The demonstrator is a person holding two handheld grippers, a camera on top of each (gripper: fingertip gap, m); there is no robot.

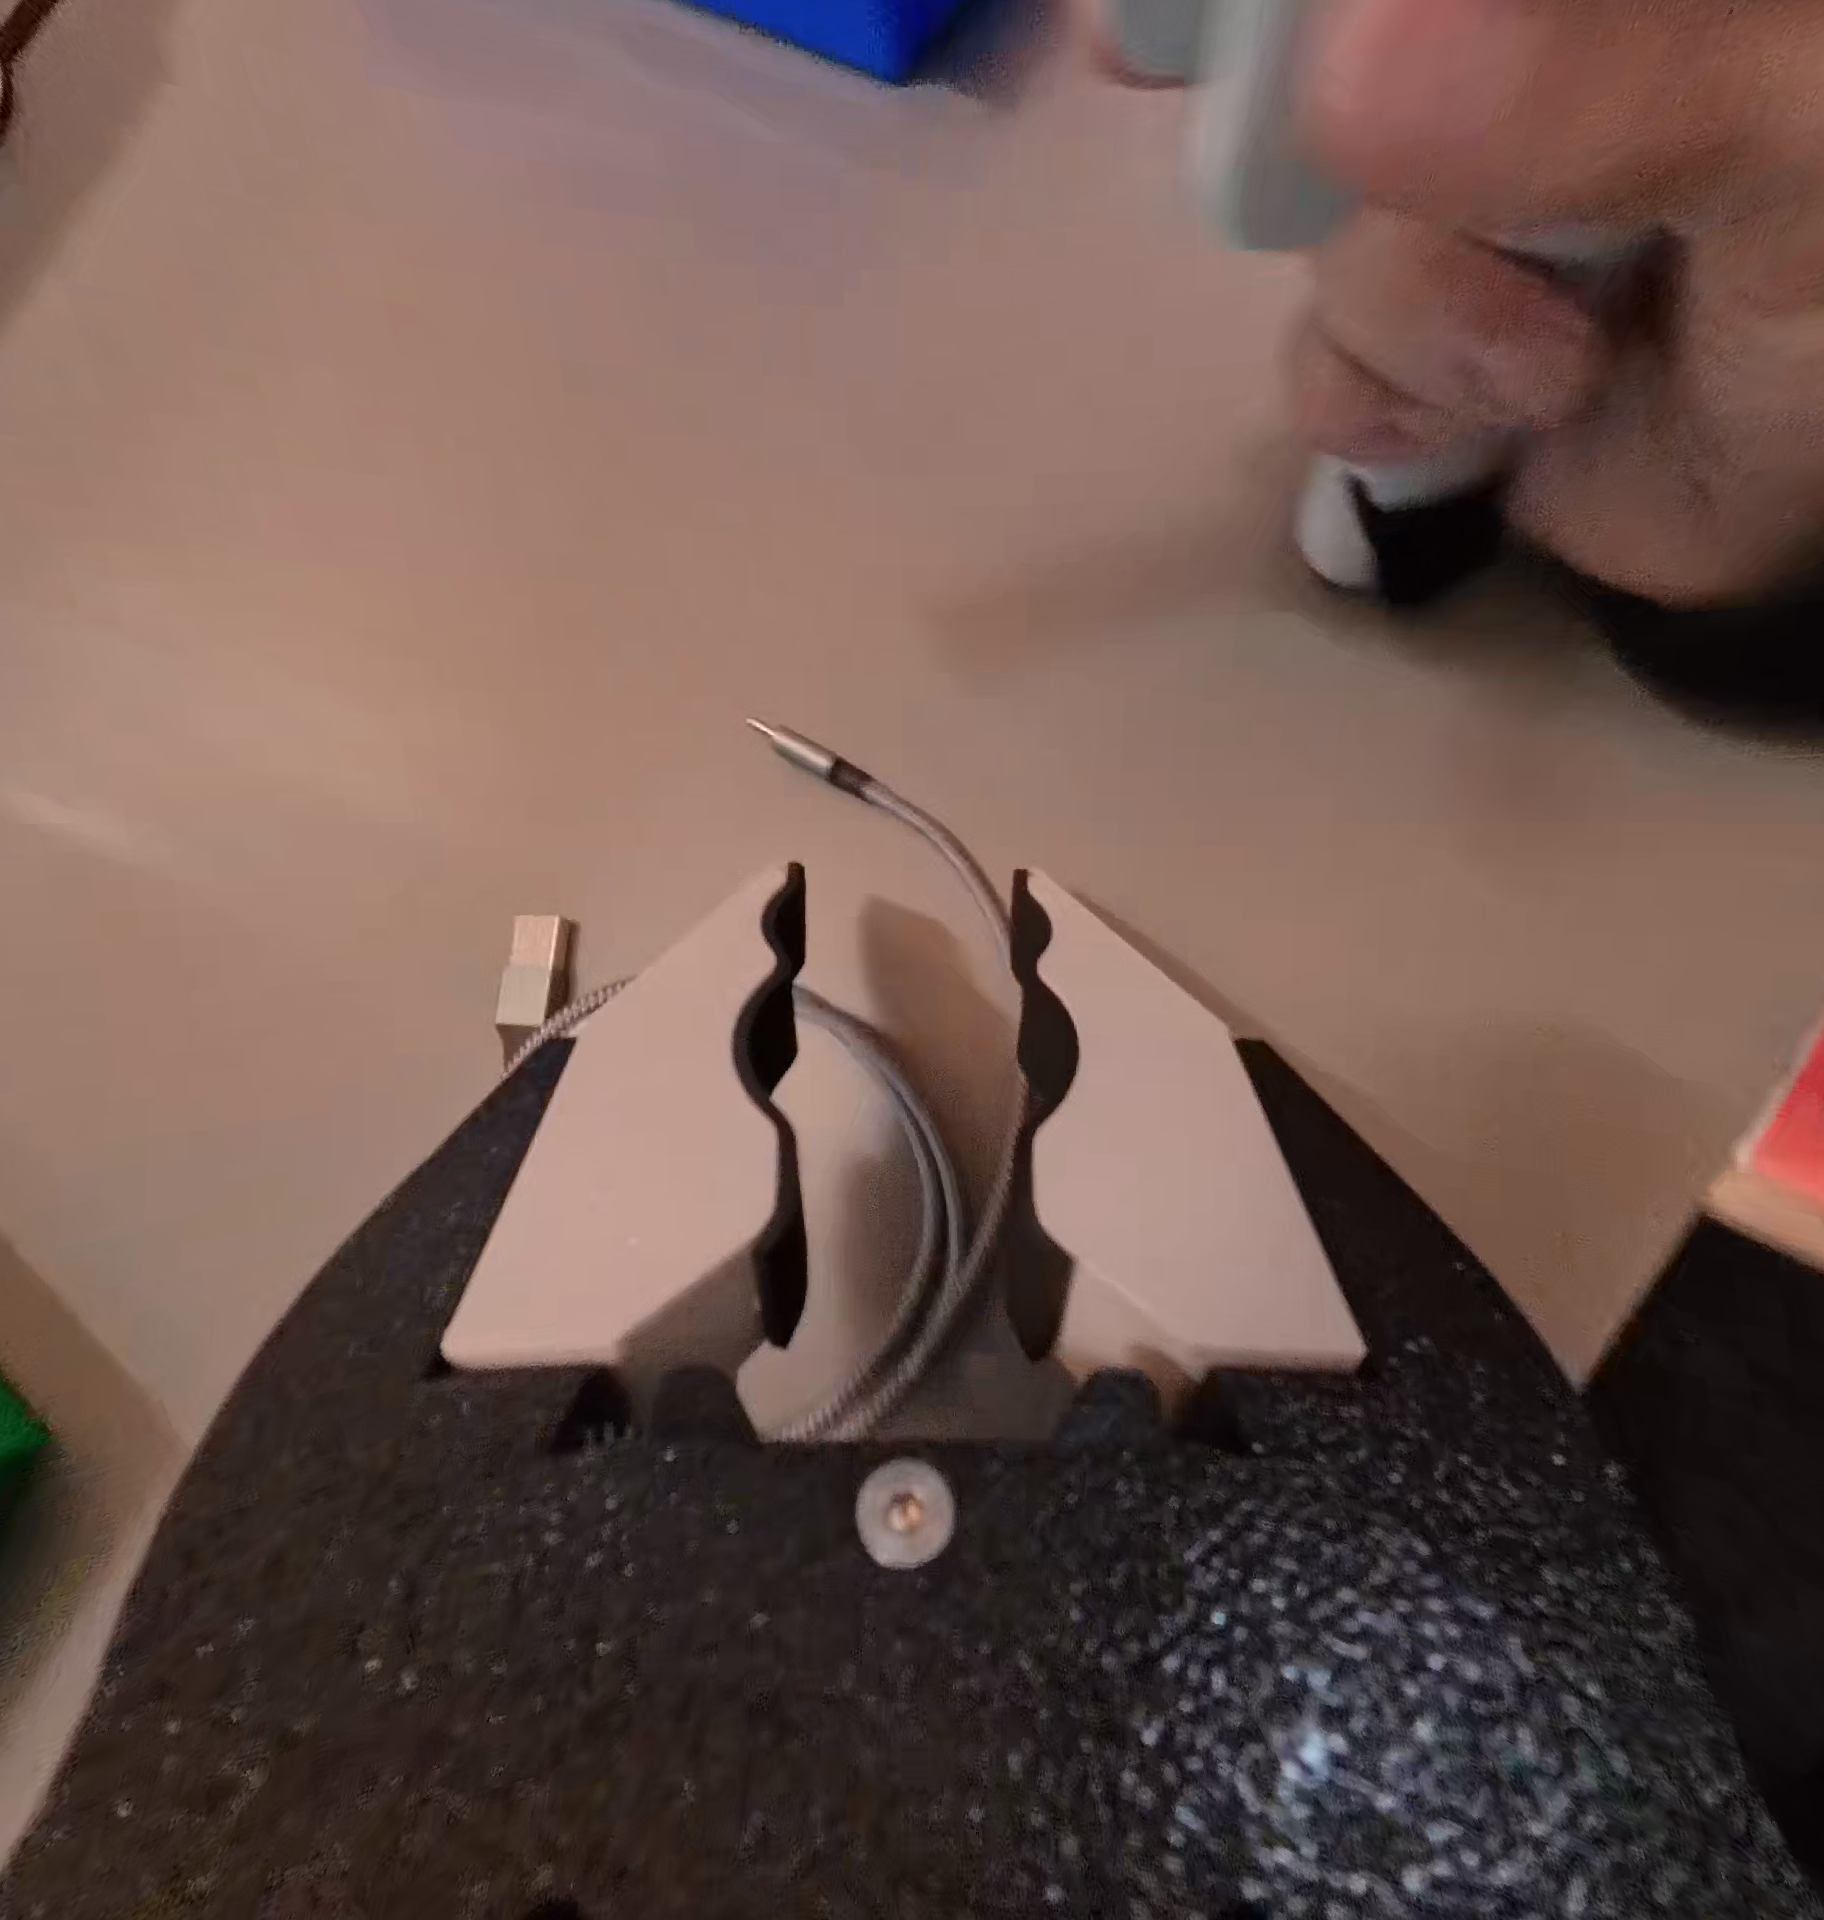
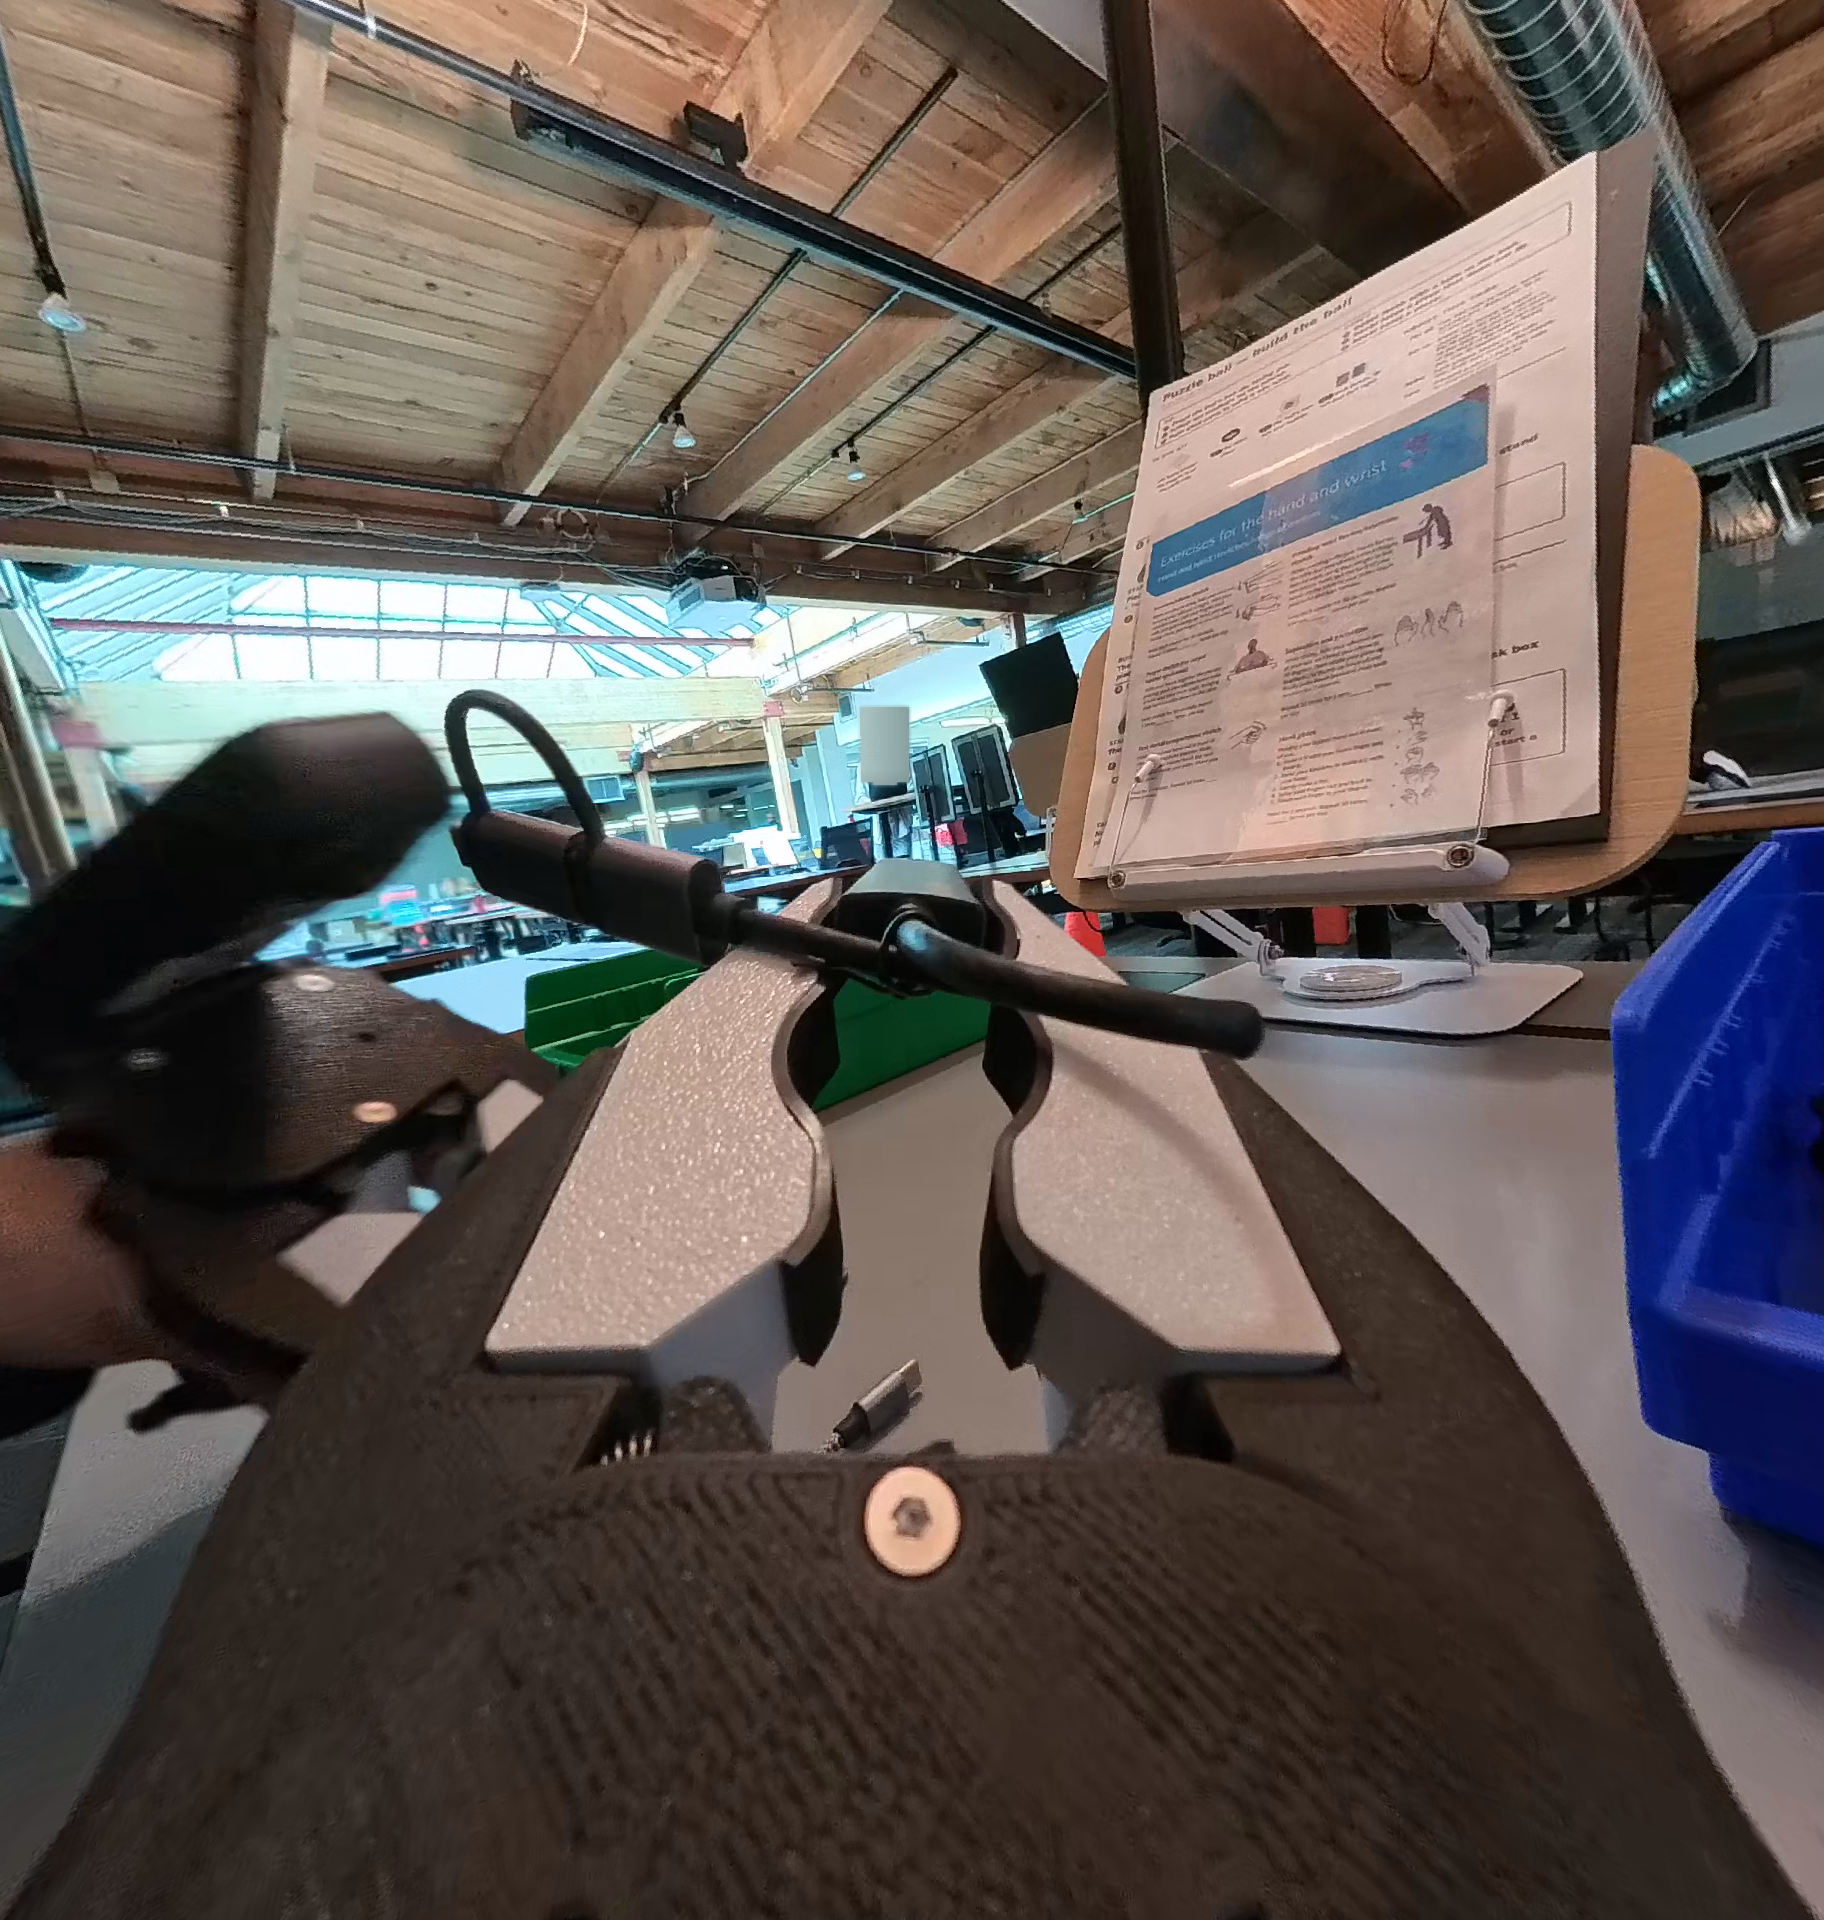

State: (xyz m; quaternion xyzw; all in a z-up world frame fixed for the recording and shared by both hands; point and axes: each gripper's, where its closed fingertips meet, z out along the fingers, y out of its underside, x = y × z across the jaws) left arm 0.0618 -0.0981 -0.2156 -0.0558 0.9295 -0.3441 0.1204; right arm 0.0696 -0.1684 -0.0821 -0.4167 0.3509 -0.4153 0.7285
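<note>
In the left wrist view my left gripper (image 1: pixel 908 883) is open and low over a silver braided cable (image 1: pixel 939 1195) that lies on the beige table (image 1: pixel 368 520). The cable loops between the fingers without being pinched. Its flat metal plug (image 1: pixel 534 977) is at the left and its slim plug (image 1: pixel 796 744) points away ahead. In the right wrist view my right gripper (image 2: pixel 908 899) is shut on a black cable (image 2: pixel 1043 977) at its grey plug, held above the table. A black adapter (image 2: pixel 596 862) with a loop tether sticks out to the left.
A blurred hand with the other gripper (image 1: pixel 1510 395) is at the upper right. A blue bin (image 2: pixel 1739 1195) stands right, a green bin (image 2: pixel 596 1003) behind, and a paper stand (image 2: pixel 1355 582) at the back right. A red-topped box (image 1: pixel 1822 1101) is right. There is about 15 cm between the tips of the two grippers.
</note>
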